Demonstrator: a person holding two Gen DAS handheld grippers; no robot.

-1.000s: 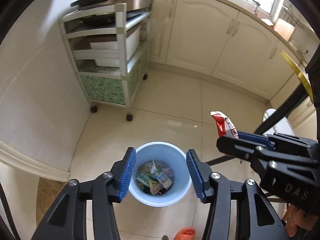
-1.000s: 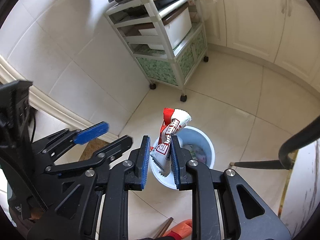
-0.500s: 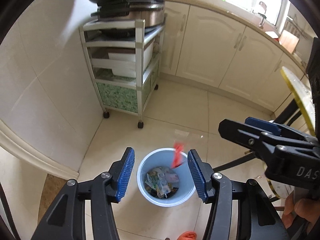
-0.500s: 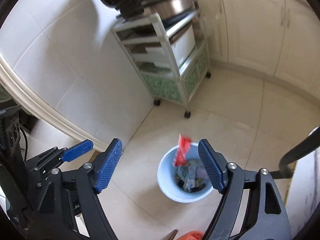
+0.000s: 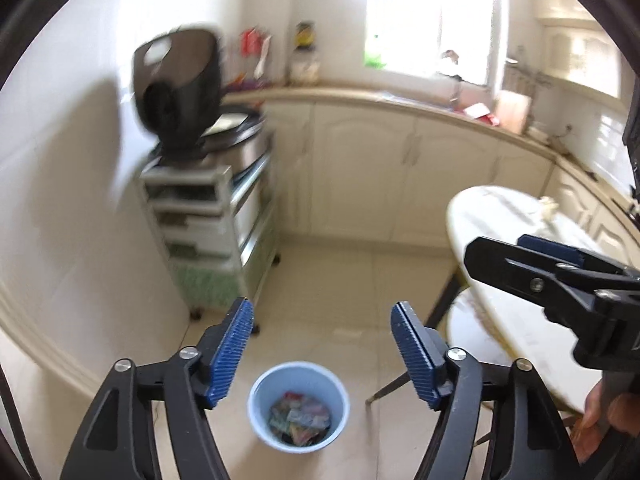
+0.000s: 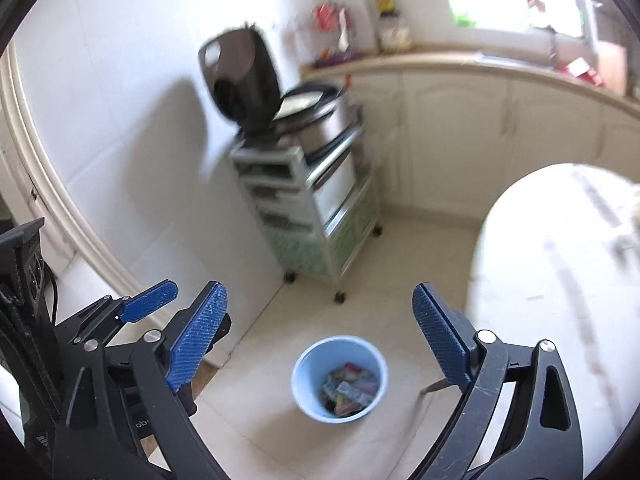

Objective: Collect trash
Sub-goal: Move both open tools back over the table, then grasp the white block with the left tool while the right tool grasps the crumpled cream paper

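So the trash bin [image 5: 298, 404] sits on the floor [image 5: 340, 280] at the bottom centre of the left wrist view, with a pile of wrappers [image 5: 301, 420] inside it. Up and left of it there's a rolling shelf cart [image 5: 212, 220] against the wall [image 5: 72, 160], and a cooker [image 5: 188, 96] with its lid up sits on top of that. Cabinets [image 5: 380, 172] run across the middle behind everything, counter [image 5: 400, 100] on top, window [image 5: 424, 20] above at upper centre. A round table [image 5: 532, 280] fills the right side, well above the bin and just right of it.
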